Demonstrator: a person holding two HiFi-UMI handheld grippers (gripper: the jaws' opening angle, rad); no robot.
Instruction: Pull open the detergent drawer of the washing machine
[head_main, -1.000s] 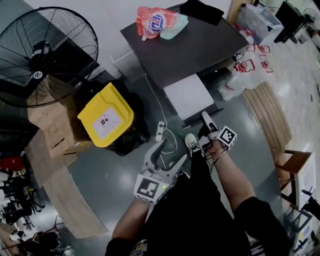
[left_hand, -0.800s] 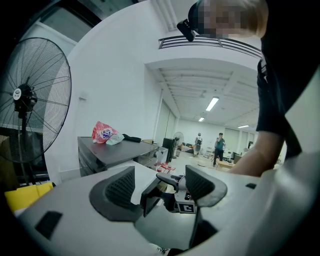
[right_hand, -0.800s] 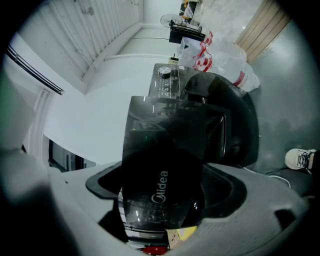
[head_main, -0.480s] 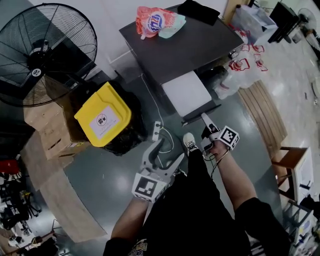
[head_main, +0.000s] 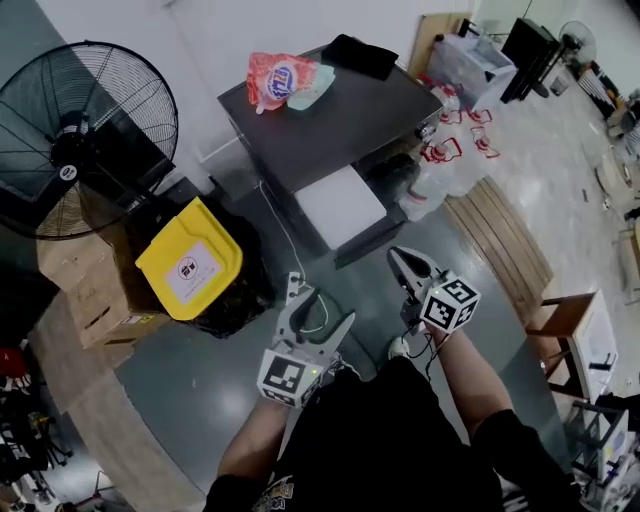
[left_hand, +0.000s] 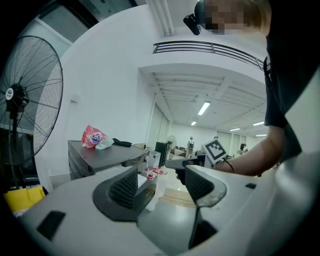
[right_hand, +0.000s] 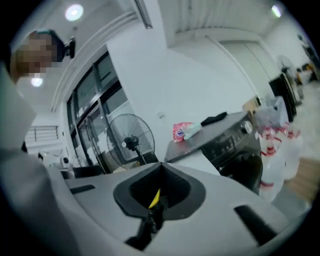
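The dark grey washing machine (head_main: 340, 110) stands at the top middle of the head view, and a white flat panel (head_main: 340, 205) juts from its front. My right gripper (head_main: 406, 264) hovers in front of that panel, apart from it. Its jaws have just been closing and now stand shut with nothing between them, as the right gripper view also shows (right_hand: 157, 192). My left gripper (head_main: 311, 322) is lower left of it, open and empty (left_hand: 160, 184). In the left gripper view the machine (left_hand: 100, 155) lies ahead, with the right gripper (left_hand: 182, 162) level beside it.
A red detergent bag (head_main: 285, 78) and a black cloth (head_main: 358, 55) lie on the machine's top. A large fan (head_main: 85, 130), a yellow-lidded bin (head_main: 190, 262) and cardboard boxes (head_main: 85, 280) stand to the left. White bottles (head_main: 450, 150) and a wooden pallet (head_main: 500, 240) are on the right.
The right gripper has risen toward the camera and rolled, so its marker cube now faces up. The left gripper has shifted a little. The machine sits farther off in the head view.
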